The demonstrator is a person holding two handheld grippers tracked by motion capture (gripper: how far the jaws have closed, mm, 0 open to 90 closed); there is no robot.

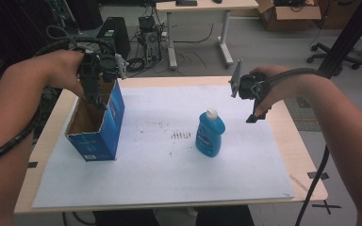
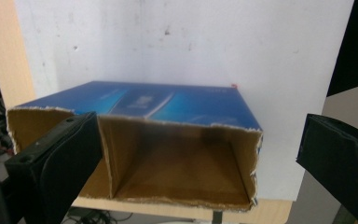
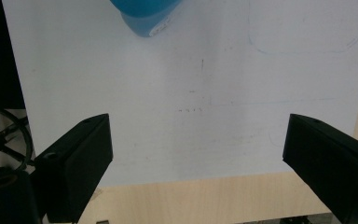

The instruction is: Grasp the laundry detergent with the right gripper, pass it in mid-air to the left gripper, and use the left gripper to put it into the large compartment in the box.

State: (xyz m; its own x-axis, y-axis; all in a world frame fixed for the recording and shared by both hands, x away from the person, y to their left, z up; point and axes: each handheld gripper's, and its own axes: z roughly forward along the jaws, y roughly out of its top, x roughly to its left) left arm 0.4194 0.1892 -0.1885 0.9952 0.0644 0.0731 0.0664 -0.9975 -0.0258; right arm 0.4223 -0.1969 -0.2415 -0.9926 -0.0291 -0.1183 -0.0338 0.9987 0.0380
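Hovering spread at the box (image 2: 168,154) mouth, the left fingers (image 2: 60,163) held nothing; that light, flimsy cardboard looked best pinched at one wall; right fingers (image 3: 79,163) spread, empty

Bare forearms, black left gripper (image 1: 95,89), black right gripper (image 1: 254,106), blocky black jaws, ribbed black cables, grey plates

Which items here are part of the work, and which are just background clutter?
In use: open blue box, left gripper over its mouth; blue bottle, right gripper above the table beside it.
Lying about: far desk, cardboard carton, office chair.
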